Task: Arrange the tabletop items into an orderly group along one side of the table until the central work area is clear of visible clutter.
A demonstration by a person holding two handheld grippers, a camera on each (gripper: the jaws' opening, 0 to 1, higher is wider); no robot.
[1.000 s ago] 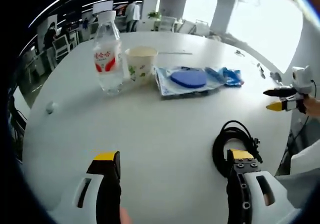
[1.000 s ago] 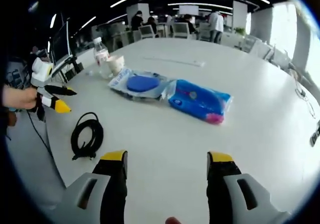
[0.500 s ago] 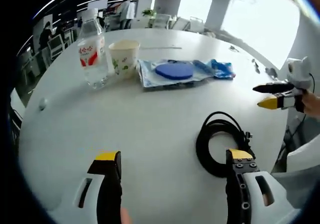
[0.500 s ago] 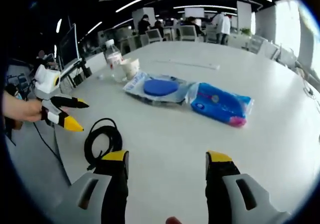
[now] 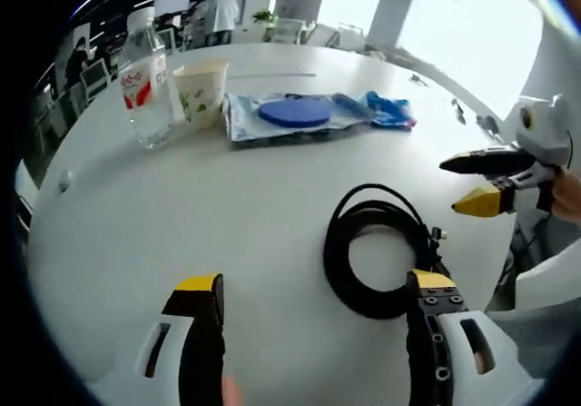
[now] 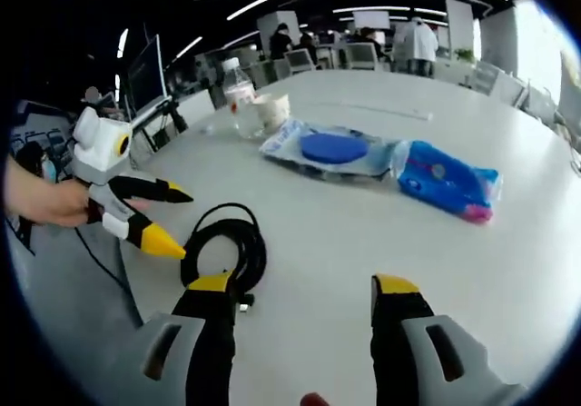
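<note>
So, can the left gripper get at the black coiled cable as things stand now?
Probably yes. The left gripper is open, and the black coiled cable lies on bare table by its right jaw, with nothing between them.

black cable [image 5: 377, 261], white table [image 5: 136, 215], red-labelled bottle [image 5: 145, 84]

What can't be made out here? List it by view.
- Left gripper view: the water bottle's label print is too small to read; the blue packet is partly hidden behind the clear bag.
- Right gripper view: the coiled black cable's near end is hidden by the right gripper's jaw; the paper cup's contents are too distant to tell.
</note>
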